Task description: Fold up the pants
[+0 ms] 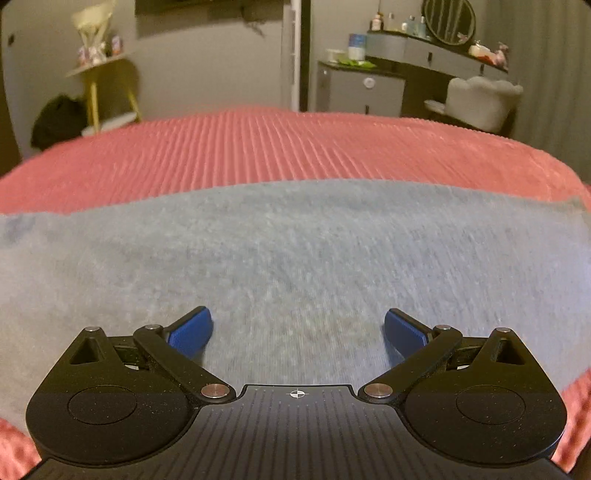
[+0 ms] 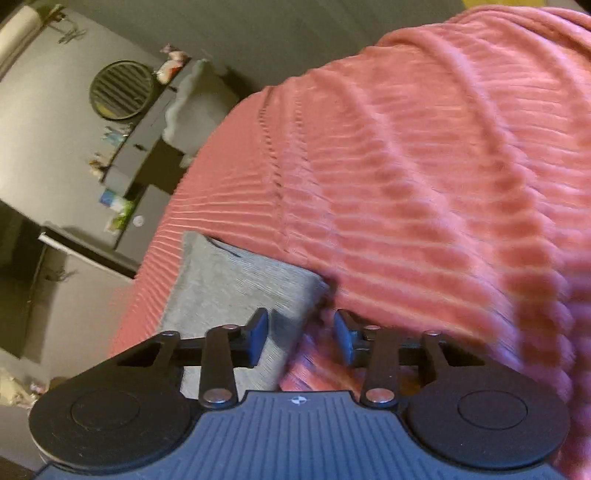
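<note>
Grey pants point(image 1: 295, 258) lie flat across a pink ribbed bed cover point(image 1: 258, 147), filling the width of the left wrist view. My left gripper point(image 1: 297, 319) hovers over the cloth with its blue pads point(image 1: 192, 328) spread wide and nothing between them. In the tilted right wrist view a folded end of the pants point(image 2: 236, 288) lies on the cover point(image 2: 424, 184). My right gripper point(image 2: 300, 326) sits at that end's corner. Its jaws stand partly apart, with the pants' edge and the cover showing in the gap, and no pad presses on the cloth.
Beyond the bed's far edge stand a yellow side table point(image 1: 99, 74) with a dark bag beside it, a grey dresser point(image 1: 362, 88) with bottles and a round mirror point(image 1: 448, 20), and a pale padded chair point(image 1: 480, 99).
</note>
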Motion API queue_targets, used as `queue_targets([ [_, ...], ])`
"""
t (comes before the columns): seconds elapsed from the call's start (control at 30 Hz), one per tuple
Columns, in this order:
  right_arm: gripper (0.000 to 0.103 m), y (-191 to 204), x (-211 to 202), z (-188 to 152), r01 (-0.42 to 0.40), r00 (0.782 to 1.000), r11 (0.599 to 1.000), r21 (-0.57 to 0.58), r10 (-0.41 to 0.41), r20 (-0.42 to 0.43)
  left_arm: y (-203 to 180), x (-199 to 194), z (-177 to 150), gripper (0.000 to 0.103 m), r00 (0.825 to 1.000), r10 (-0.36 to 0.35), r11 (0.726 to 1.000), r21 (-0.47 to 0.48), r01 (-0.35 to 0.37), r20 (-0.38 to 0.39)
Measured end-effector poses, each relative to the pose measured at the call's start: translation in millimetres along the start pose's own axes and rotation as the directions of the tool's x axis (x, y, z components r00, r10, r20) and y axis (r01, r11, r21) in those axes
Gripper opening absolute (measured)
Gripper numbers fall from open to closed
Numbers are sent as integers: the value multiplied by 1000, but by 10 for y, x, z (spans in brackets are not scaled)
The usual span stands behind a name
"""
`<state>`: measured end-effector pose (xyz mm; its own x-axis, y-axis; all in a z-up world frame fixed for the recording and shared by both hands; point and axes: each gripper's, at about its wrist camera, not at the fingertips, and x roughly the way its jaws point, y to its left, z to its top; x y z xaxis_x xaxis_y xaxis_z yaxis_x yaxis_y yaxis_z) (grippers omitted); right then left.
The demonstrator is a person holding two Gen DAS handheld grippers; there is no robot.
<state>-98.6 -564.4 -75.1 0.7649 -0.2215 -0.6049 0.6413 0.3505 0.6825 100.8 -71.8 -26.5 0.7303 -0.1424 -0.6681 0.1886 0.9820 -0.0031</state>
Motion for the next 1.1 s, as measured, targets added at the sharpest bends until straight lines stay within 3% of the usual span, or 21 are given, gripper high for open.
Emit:
queue_targets([
  [0.07,29,98,72,61,-6,1000,999,-50,7,8,49,-43,-44,103,1000,16,1000,-23,-16,-4],
  [0.13,14,148,147,90,-1,1000,998,-66,0,-14,122,-63,-90,103,999,25,997,-76,-26,-21],
  [0.27,13,335,43,107,-91,996,986,-137,93,9,228,-44,-54,103,1000,-6,985,-171,4,-16],
  [0.33,13,382,-35,97,-150,987,974,-168,156,28,184,-68,-86,103,1000,-2,985,-173,0,-12],
  [0.47,21,296,133,90,-85,996,987,-135,83,-18,105,-61,-107,103,1000,22,994,-108,-23,-15],
  [0.53,23,207,277,84,-73,995,993,-92,66,-77,63,-72,-102,103,1000,14,995,-94,-15,-13],
  [0.6,23,150,303,49,-76,995,994,-77,70,-76,62,-55,-103,103,1000,16,996,-85,-17,-15],
  [0.67,19,170,287,43,-70,996,995,-76,65,-68,75,-48,-102,103,1000,13,996,-87,-15,-16],
  [0.7,11,196,252,34,-68,996,994,-87,63,-58,90,-53,-97,103,1000,10,996,-93,-12,-16],
  [0.77,9,360,161,-8,-53,998,985,-165,50,-22,119,-56,-88,103,1000,3,994,-112,-4,-15],
  [0.83,8,633,63,-56,-25,999,956,-292,31,16,139,-61,-85,103,1000,-3,992,-123,1,-13],
  [0.93,8,1141,-96,-180,-71,995,878,-474,97,32,166,-69,-78,103,1000,-14,991,-135,12,-9],
  [1.0,8,1502,-170,-380,-131,988,812,-569,151,-12,161,-90,-62,102,999,-33,989,-142,32,-1],
  [1.1,8,1914,-208,-803,-247,968,716,-653,205,-142,170,-139,-34,101,997,-70,987,-146,72,16],
])
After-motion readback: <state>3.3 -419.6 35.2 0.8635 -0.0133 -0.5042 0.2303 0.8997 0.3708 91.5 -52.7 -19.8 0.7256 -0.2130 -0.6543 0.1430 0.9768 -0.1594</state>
